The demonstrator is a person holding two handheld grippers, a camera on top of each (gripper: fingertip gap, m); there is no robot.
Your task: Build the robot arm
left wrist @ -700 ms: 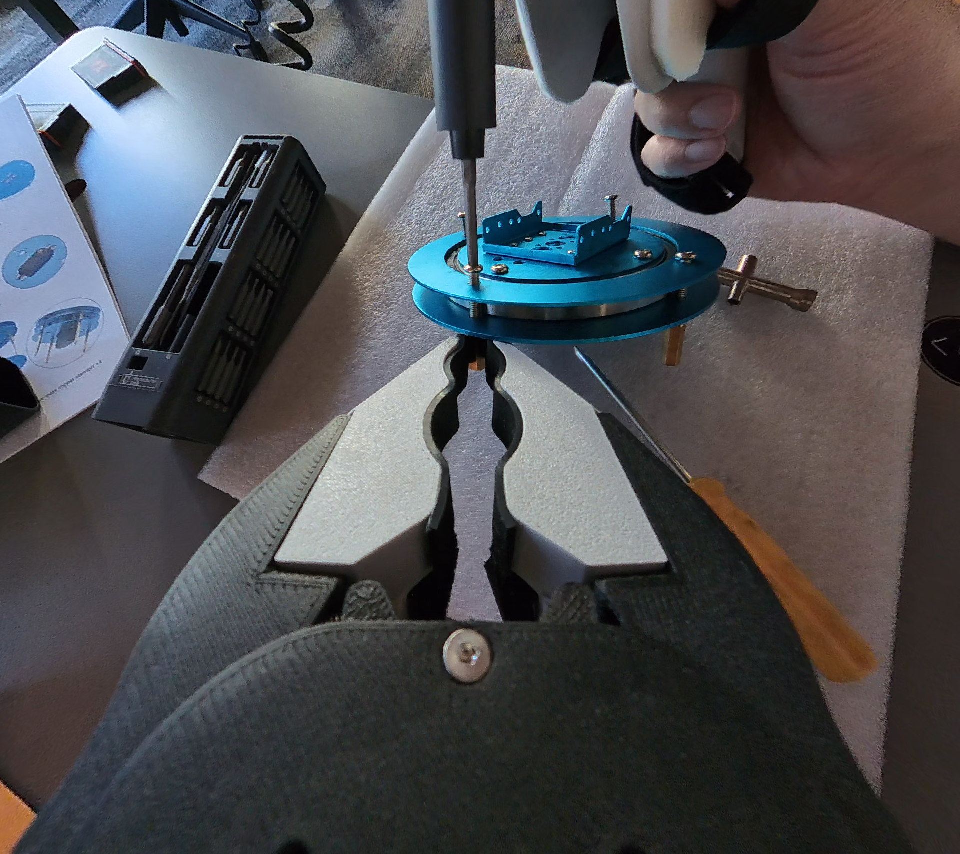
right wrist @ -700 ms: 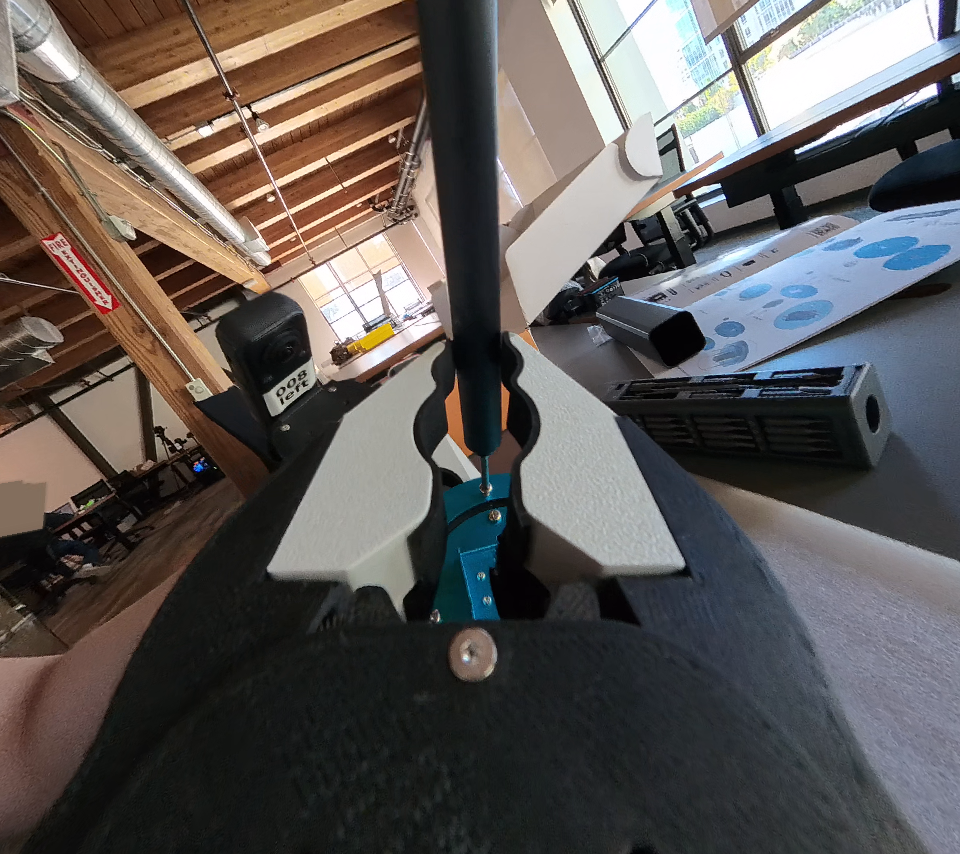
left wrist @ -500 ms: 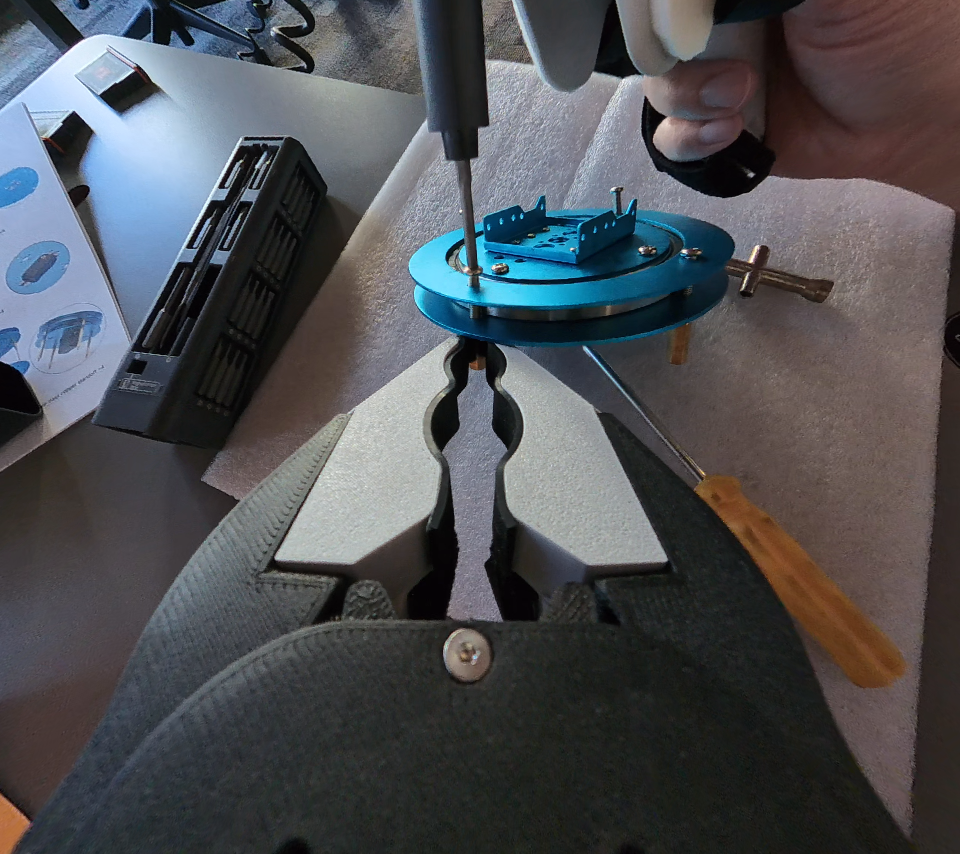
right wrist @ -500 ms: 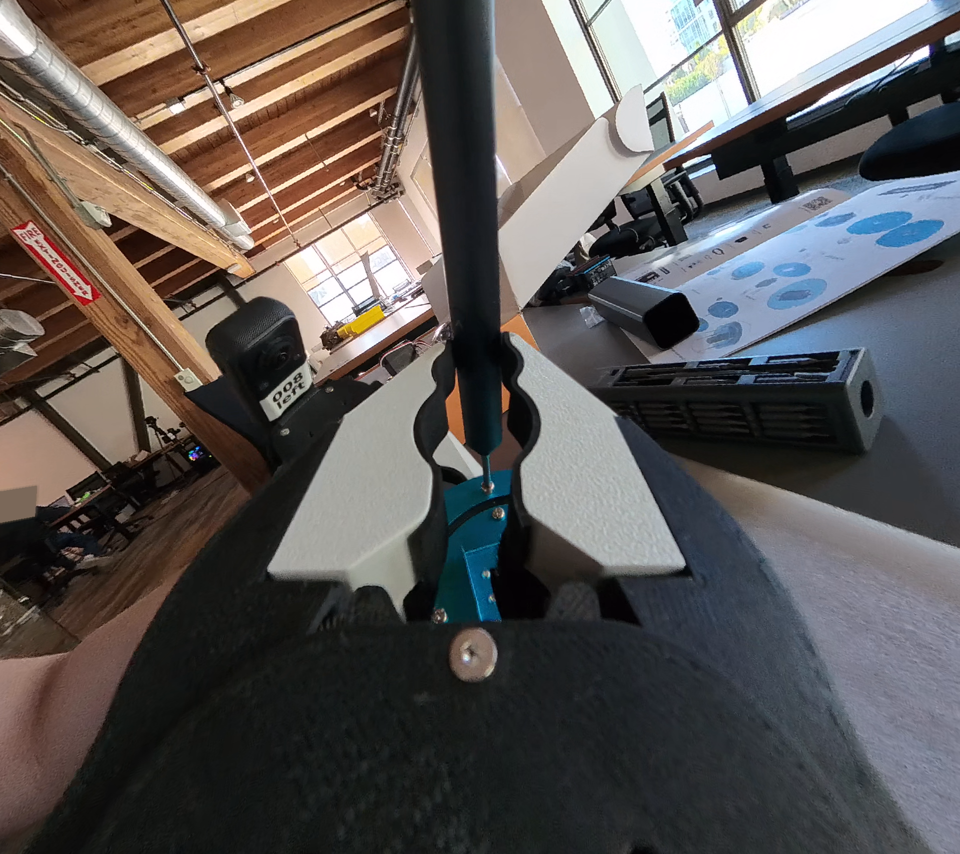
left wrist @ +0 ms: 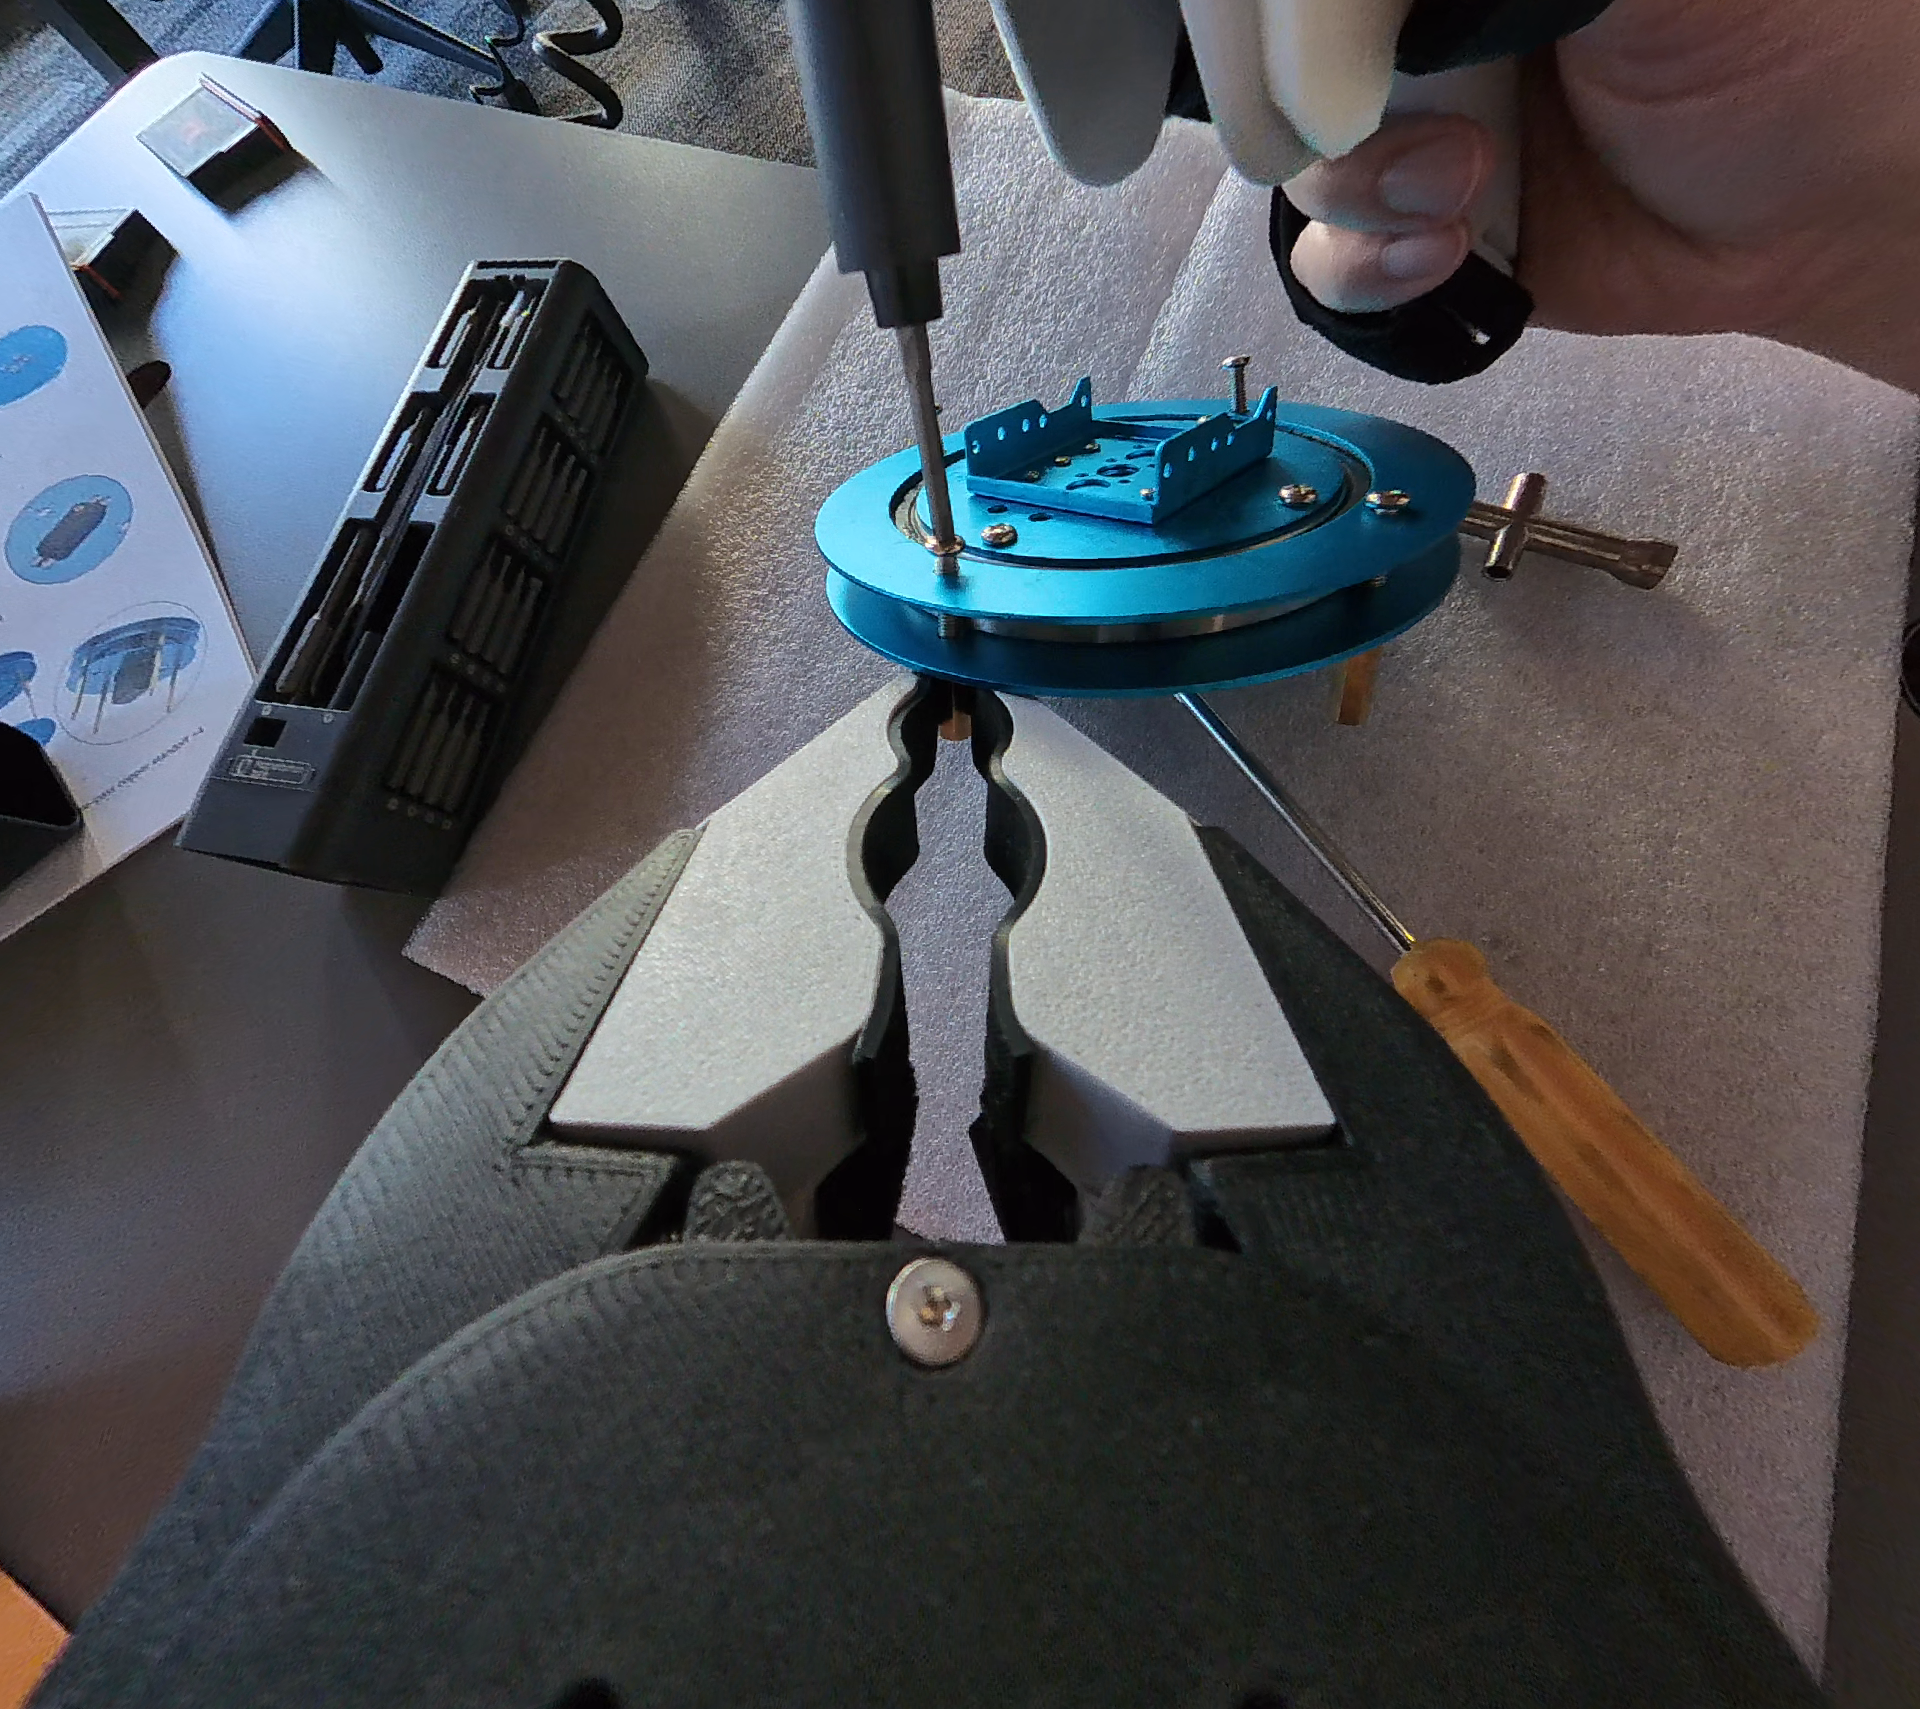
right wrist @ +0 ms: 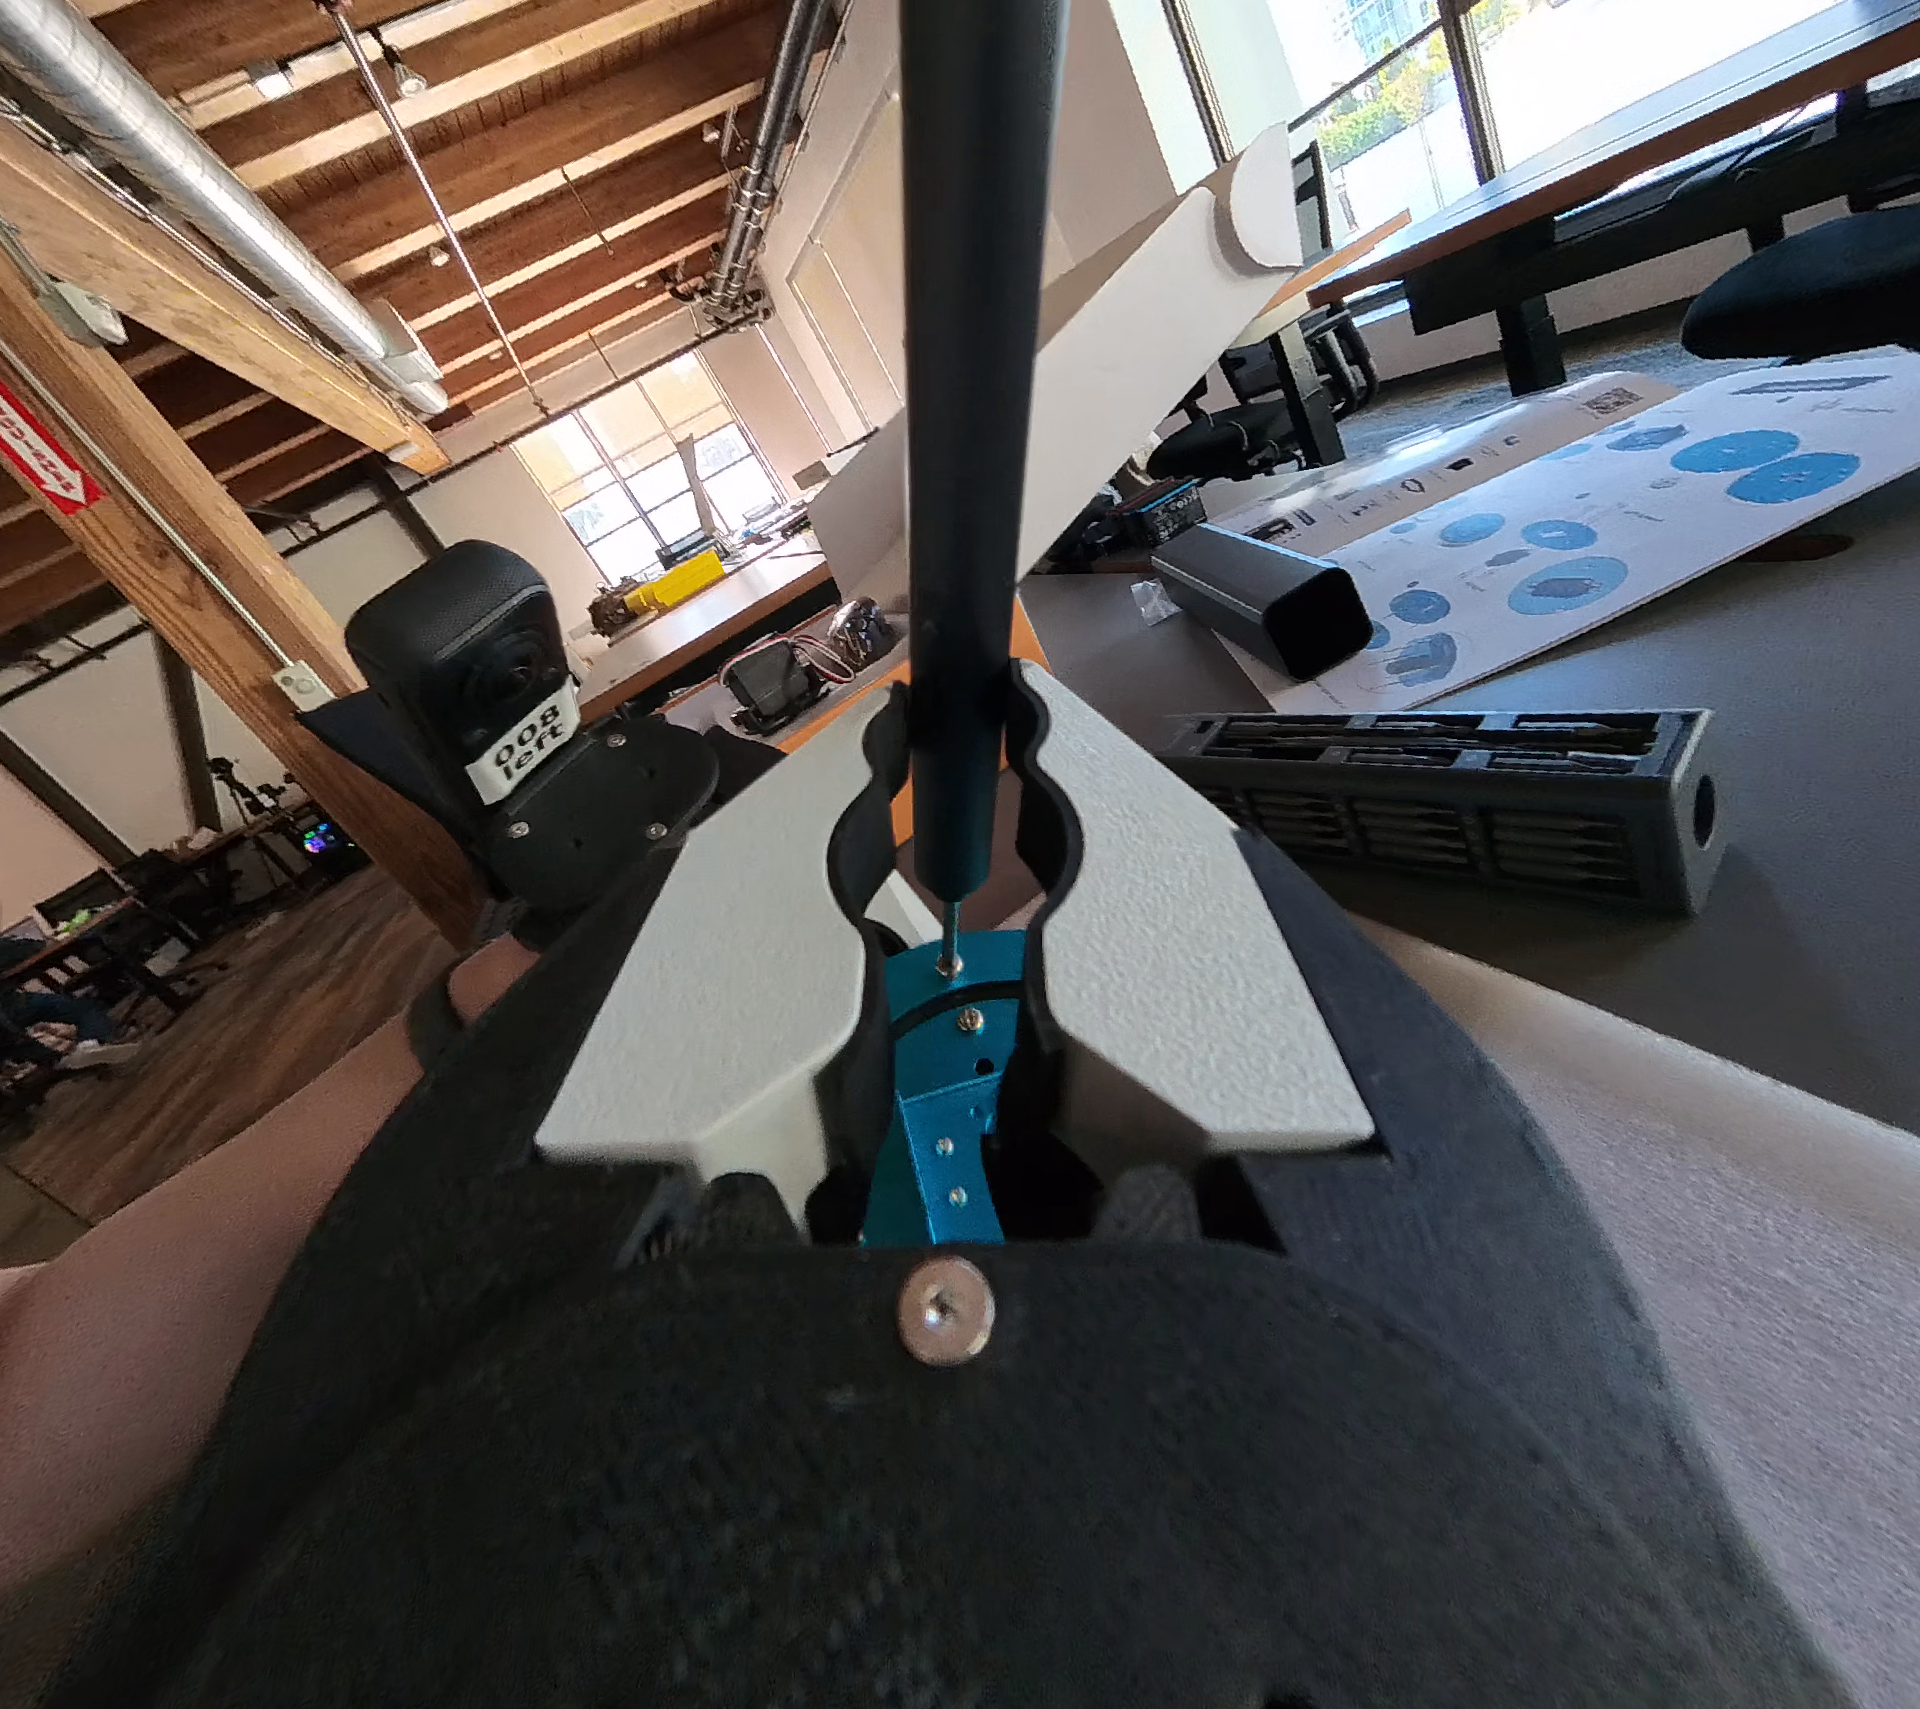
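Note:
A blue round two-plate assembly [left wrist: 1143, 610] with a blue U-bracket [left wrist: 1122, 454] on top stands on white foam [left wrist: 1558, 880]. My left gripper [left wrist: 951, 709] is shut on a brass standoff [left wrist: 954, 721] under the assembly's near edge. My right gripper [right wrist: 956, 714] is shut on a dark screwdriver [right wrist: 971, 309], held upright. Its bit [left wrist: 928, 454] sits on a screw [left wrist: 947, 560] at the near left rim of the top plate. The assembly also shows between my right fingers [right wrist: 951, 1140]. A person's hand [left wrist: 1683, 184] holds the right gripper above the assembly.
A black bit case [left wrist: 436, 558] lies left of the foam, with a printed sheet [left wrist: 83, 579] beyond it. A yellow-handled screwdriver [left wrist: 1590, 1140] and a metal cross wrench [left wrist: 1558, 537] lie on the foam at right. A loose screw [left wrist: 1236, 381] stands behind the bracket. About 11 cm separates my left fingertips from my right.
The screwdriver stays on the same screw and its top has leaned slightly left. The right gripper and hand have shifted a little higher. My left gripper keeps its hold.

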